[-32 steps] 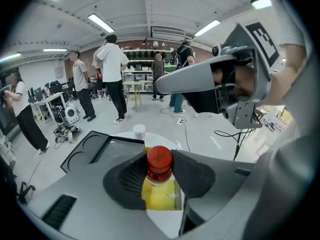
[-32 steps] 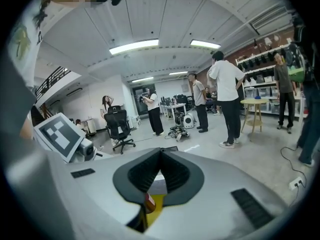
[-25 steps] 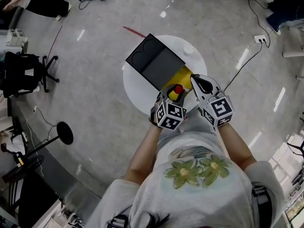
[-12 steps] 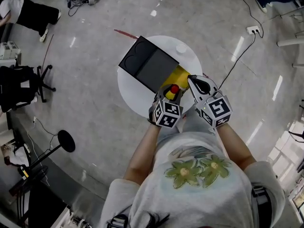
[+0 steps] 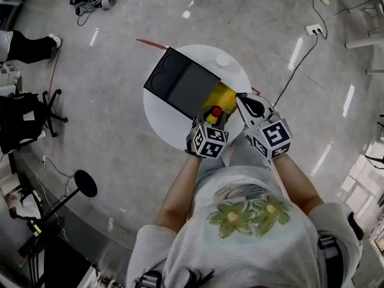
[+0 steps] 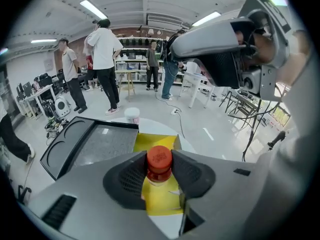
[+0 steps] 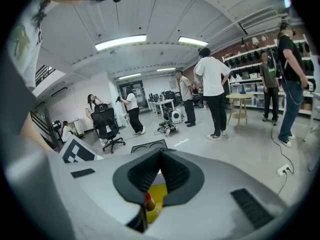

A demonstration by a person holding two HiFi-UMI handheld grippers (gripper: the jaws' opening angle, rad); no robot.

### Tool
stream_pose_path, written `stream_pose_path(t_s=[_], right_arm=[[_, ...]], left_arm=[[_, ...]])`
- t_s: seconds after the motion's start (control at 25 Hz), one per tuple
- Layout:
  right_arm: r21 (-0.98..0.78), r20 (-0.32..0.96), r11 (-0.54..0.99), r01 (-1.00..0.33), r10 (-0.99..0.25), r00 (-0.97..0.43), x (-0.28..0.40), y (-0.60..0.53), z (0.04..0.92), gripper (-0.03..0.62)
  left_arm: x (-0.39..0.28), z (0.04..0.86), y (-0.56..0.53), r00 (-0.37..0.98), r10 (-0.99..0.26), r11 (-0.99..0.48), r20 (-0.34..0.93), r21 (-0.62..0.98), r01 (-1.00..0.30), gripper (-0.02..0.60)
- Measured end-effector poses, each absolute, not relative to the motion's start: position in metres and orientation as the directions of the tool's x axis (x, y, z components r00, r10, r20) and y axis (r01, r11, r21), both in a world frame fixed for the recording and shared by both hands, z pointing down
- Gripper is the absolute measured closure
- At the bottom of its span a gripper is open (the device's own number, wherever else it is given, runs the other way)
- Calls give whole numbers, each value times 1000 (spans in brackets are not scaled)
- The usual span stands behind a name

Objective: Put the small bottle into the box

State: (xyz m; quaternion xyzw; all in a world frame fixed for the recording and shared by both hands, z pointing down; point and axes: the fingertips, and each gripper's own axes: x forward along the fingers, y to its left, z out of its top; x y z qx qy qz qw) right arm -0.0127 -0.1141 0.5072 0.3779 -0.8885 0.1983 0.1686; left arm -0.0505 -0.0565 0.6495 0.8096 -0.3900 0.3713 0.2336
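The small bottle (image 5: 216, 111), with a red cap (image 6: 159, 156), stands upright between the jaws of my left gripper (image 5: 214, 115), which is shut on its neck. It hangs over the open yellow box (image 5: 224, 94) on the round white table (image 5: 161, 120). The box's yellow inside (image 6: 156, 142) lies just beyond and below the bottle, and its black lid (image 5: 179, 81) is folded open to the left. My right gripper (image 5: 240, 97) sits just right of the box with its jaws shut (image 7: 161, 154) and nothing in them. The bottle (image 7: 148, 202) and yellow box (image 7: 160, 193) show under those jaws.
A small white cup (image 5: 222, 59) stands at the table's far edge. An office chair (image 5: 29, 110) and a round-based stand (image 5: 85, 183) are on the floor at left. A cable runs to a socket (image 5: 313, 29) at the upper right. Several people (image 6: 105, 64) stand beyond the table.
My left gripper has sunk a little with the bottle, closer to the yellow box. The right gripper has stayed beside the box.
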Motion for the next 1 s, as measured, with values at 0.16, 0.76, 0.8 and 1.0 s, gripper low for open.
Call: stream_pose_path(t_s=[0.16,0.76,0.8,1.0], right_arm=[[-227,455,630,-743,-605,-653,-9,-117,509,588],[-230,471,638,-734,-588,-658,-8,-115,515,588],[-230,471,640,-734,-586,-659,-8,-115,515,588],[-228,476,645,-729,-579,-662,-7,-115,516,588]], left_arm=[[-48,657,-57,424,-454,-586,784,96,-804,426],[-47,673,-56,418,-474,-586,775,76,-806,426],[-48,674,-56,415,-474,-586,776,74,-807,426],[-49,680,-57,401,-478,-580,781,62,-812,426]])
